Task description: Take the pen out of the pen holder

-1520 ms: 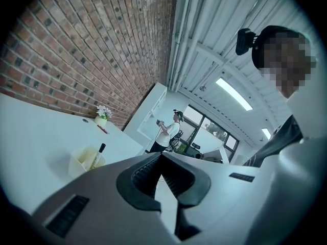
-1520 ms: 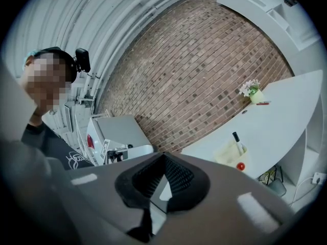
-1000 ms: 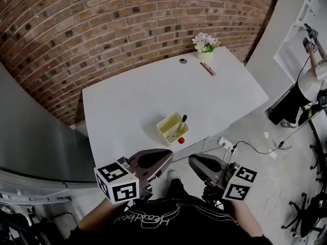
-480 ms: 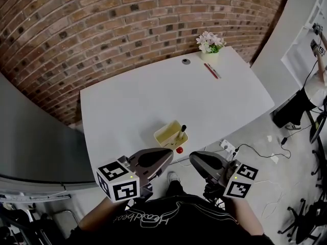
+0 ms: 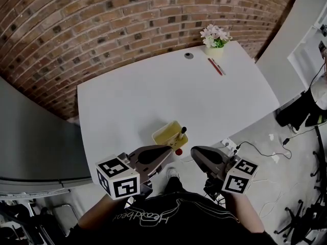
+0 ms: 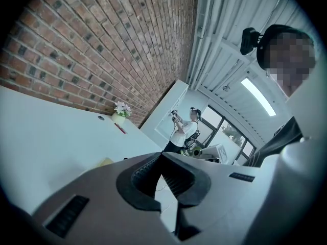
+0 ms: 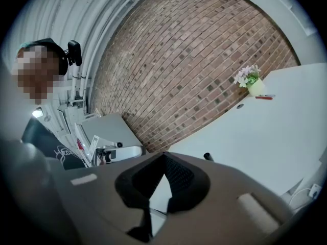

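A yellow pen holder point(image 5: 166, 133) stands near the front edge of the white table point(image 5: 127, 101). A pen with a black cap point(image 5: 182, 133) leans in it at the right side. Both grippers hang below the table's front edge, short of the holder. My left gripper point(image 5: 162, 152) is shut with nothing in it, and its view shows the jaw tips meeting point(image 6: 161, 154) with a corner of the holder point(image 6: 106, 162) beyond. My right gripper point(image 5: 196, 152) is also shut and empty point(image 7: 163, 154), with the pen's cap point(image 7: 208, 156) peeking over its jaw.
A small red object point(image 5: 178, 151) lies at the table's front edge by the holder. At the far right corner are a flower pot point(image 5: 215, 37), red pens point(image 5: 215, 66) and a grey disc point(image 5: 189, 55). Cables and a power strip point(image 5: 228, 145) lie on the floor. A brick wall point(image 5: 102, 24) runs behind.
The head view has shifted, so the table and holder sit slightly further left in the picture. Both grippers stay shut in about the same place below the table edge.
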Demonstrator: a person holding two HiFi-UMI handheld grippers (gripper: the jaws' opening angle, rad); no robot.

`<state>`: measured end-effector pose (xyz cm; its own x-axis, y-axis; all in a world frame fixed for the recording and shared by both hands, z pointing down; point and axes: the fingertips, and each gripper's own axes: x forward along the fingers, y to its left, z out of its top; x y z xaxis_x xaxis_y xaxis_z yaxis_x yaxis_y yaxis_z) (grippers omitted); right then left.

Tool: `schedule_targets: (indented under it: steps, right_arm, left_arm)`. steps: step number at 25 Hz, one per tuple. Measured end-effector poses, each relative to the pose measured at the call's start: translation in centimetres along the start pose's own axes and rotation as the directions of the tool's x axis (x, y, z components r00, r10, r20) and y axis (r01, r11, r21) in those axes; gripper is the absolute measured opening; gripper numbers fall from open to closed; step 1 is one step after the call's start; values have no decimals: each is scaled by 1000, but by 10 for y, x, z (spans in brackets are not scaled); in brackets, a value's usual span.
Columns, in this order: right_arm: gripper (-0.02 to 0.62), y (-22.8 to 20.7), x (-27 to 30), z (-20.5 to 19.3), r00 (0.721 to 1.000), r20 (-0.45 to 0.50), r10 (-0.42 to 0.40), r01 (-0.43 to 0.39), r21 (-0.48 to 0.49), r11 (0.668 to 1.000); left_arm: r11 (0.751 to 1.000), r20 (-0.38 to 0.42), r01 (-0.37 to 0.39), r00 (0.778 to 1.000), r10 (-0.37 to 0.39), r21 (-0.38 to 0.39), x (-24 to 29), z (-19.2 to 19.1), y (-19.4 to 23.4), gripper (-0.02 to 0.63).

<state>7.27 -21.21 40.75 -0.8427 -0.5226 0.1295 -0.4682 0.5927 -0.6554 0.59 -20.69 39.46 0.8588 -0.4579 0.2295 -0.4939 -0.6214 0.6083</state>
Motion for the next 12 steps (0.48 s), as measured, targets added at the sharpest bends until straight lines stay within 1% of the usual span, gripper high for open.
schedule_targets:
  steps: [4,9,12]
  right_arm:
    - [4,-14,5,-2,999,-34,-29,27,-45,999]
    - [5,-30,13,-7,991,-87,-98,83,-166,983]
    - [8,-37,21,-11,987,-113,-111,87,-199,976]
  left_arm:
    - [1000,-16,-9,1000,8,-12,8,-3,8,3]
    - [999,-22,-28,999,27,-29,8,-3,19,3]
    - [998,-24,-43,999,42,-36,6,-4,27,3]
